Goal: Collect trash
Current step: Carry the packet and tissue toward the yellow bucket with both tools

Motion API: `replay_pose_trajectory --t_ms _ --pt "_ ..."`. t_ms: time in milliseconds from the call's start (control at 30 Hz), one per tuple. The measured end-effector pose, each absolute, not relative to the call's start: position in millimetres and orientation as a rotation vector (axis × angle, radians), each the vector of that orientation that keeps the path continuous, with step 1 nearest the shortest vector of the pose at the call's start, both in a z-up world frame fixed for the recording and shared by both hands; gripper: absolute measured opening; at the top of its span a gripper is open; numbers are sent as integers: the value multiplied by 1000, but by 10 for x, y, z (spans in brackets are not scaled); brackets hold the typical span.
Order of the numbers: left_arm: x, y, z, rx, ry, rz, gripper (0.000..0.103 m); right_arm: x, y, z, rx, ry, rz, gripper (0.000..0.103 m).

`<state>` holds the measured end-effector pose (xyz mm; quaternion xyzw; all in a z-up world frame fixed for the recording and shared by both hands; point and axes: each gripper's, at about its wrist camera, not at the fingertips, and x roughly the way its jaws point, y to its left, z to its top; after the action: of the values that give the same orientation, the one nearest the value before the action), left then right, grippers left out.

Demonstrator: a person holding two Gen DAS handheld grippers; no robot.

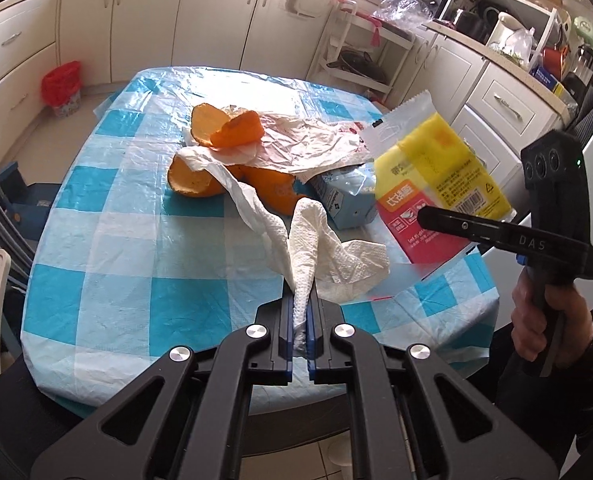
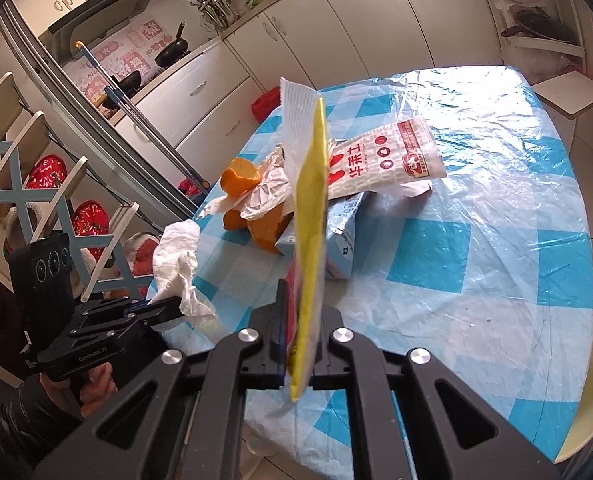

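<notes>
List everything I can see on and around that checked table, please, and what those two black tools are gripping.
Orange peels: several, orange, table centre.
Paper towel: one, white, lifted off the pile in the left tool's jaws.
Snack packet: one, yellow and red, held up by the right tool.
Carton: one, pale blue, lying beside the peels.
Paper bag: one, white with red print, atop the pile.
Table: one, blue-white checked cover.
Bin: one, red liner, on floor.
Left gripper: black, shut.
Right gripper: black, shut.

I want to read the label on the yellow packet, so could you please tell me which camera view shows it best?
The left wrist view: it shows the yellow packet face-on, print and barcode visible, clamped by the right gripper. The right wrist view shows the packet only edge-on, a thin yellow strip between its own fingers.
</notes>
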<state>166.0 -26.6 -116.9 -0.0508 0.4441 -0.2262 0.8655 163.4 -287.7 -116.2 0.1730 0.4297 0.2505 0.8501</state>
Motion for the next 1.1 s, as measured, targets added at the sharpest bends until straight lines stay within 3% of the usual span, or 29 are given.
replay_pose_trajectory --t_ms 1100 --pt "1478 -56 -824 -132 844 -441 4 1412 -3130 -1045 413 830 486 5"
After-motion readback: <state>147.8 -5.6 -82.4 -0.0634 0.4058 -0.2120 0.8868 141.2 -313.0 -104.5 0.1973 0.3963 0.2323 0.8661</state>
